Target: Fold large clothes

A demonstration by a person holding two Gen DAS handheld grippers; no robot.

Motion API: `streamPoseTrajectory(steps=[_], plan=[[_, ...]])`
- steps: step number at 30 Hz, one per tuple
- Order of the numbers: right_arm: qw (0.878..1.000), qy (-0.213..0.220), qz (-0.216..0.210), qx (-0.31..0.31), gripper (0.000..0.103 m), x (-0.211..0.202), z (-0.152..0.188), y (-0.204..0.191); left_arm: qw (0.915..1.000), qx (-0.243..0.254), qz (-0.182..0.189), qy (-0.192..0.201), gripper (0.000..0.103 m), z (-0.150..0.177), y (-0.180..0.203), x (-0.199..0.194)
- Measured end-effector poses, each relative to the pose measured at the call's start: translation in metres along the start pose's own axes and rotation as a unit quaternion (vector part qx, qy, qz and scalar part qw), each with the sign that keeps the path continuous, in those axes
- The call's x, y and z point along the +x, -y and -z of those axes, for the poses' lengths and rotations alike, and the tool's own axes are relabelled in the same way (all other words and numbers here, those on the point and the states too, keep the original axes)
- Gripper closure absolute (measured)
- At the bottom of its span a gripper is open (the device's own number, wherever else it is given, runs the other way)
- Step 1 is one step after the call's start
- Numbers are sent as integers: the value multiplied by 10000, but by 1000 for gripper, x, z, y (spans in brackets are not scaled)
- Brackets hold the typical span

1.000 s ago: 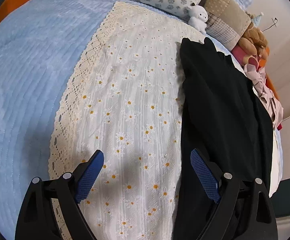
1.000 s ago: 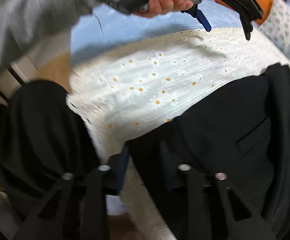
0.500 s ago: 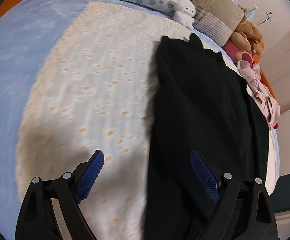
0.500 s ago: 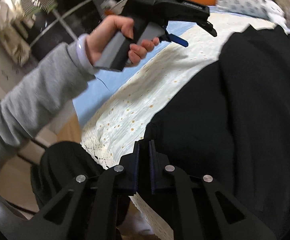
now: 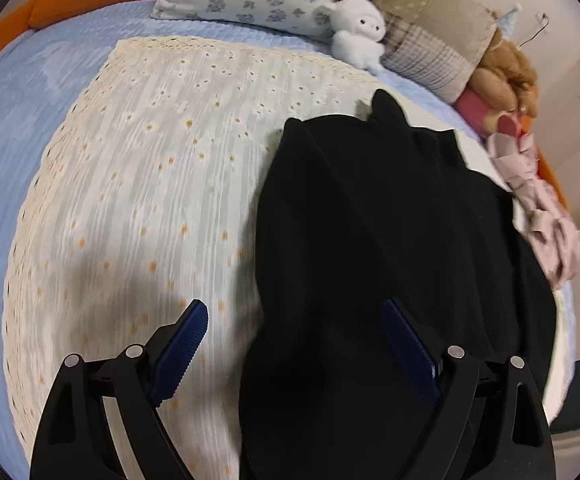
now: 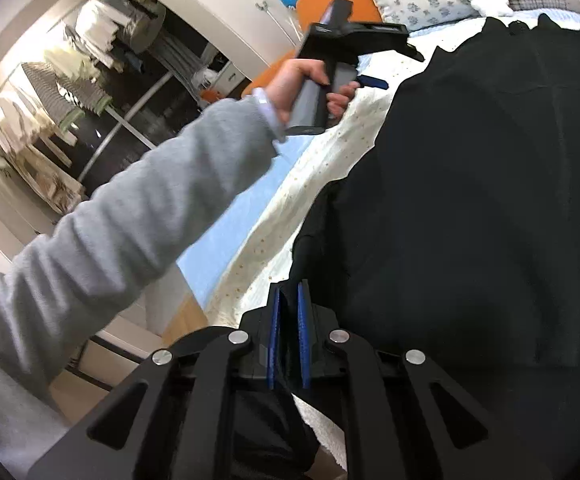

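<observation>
1. Black garment (image 5: 389, 248) lies spread on the daisy-print white cover (image 5: 150, 184) over the blue bedspread (image 5: 14, 128). In the left wrist view it fills centre to lower right; its far end points at the pillows in the upper frame.
2. Right claw (image 6: 288, 300), bottom centre of the right wrist view: its jaws have just been closing and are now clamped together on a near edge of the black garment; dark cloth sits between the blue pads (image 6: 302, 320).
3. Left claw (image 5: 293, 320), bottom of the left wrist view: jaws wide apart, nothing between them, hovering above the garment's left edge where it meets the cover. Not touching cloth as far as I can tell.
4. The right wrist view also shows the person's left hand (image 6: 309, 88) holding that claw's handle, upper centre, grey sleeve (image 6: 130, 208) running to lower left.
5. Step in hand, my read: getting a two-corner hold on the near hem; one side gripped, the other not yet.
6. Next move likely calls for the left claw to drop onto the garment's near left edge and close, then both lift and carry the hem toward the pillows.
7. Risk: pinching the cover along with the garment.
</observation>
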State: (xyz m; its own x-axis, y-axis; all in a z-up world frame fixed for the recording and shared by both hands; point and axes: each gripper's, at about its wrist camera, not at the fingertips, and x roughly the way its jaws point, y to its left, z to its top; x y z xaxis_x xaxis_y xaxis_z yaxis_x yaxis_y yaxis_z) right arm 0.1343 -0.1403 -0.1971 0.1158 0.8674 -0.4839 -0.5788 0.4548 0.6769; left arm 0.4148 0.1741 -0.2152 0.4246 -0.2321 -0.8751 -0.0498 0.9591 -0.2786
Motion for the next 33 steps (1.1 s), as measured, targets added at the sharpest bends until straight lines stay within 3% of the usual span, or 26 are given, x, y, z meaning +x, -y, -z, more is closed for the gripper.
streamPoseTrajectory(steps=[4,6,8,10,12,13,15,17,21,25,28,33], plan=[[9999,111,-117,12,94,-6,0,3,9997,20,-240,-103,13,-22,5,28],[9997,162,-164,36,94,-10,3,4,9997,-43,-188,-155,22,-27,5,38],[9997,162,-195,50,94,-10,5,5,9990,-158,-203,-370,57,-30,4,53],[9996,161,-222,81,94,-8,9,3,9978,-332,-238,-520,67,-31,3,62],[9997,150,-199,88,95,-10,11,8,9963,-545,-457,-481,87,-33,5,60],[9995,155,-238,117,98,-11,12,9,9954,-599,-561,-504,90,-33,7,59],[9991,247,-298,145,100,-17,9,8,9933,-693,-791,-485,92,-38,17,49],[9992,347,-198,85,100,-26,11,8,9935,-460,-968,-390,92,-46,42,36],[9991,396,80,97,100,-33,19,16,9952,-79,-904,-363,92,-53,87,23],[9984,216,321,-419,97,-20,22,-1,9962,69,-757,-433,92,-51,115,17],[9991,183,91,-362,97,-13,24,-6,9968,95,-590,-526,92,-48,140,18],[9994,170,235,-184,97,-9,30,4,9957,518,-488,-588,92,-41,193,35]])
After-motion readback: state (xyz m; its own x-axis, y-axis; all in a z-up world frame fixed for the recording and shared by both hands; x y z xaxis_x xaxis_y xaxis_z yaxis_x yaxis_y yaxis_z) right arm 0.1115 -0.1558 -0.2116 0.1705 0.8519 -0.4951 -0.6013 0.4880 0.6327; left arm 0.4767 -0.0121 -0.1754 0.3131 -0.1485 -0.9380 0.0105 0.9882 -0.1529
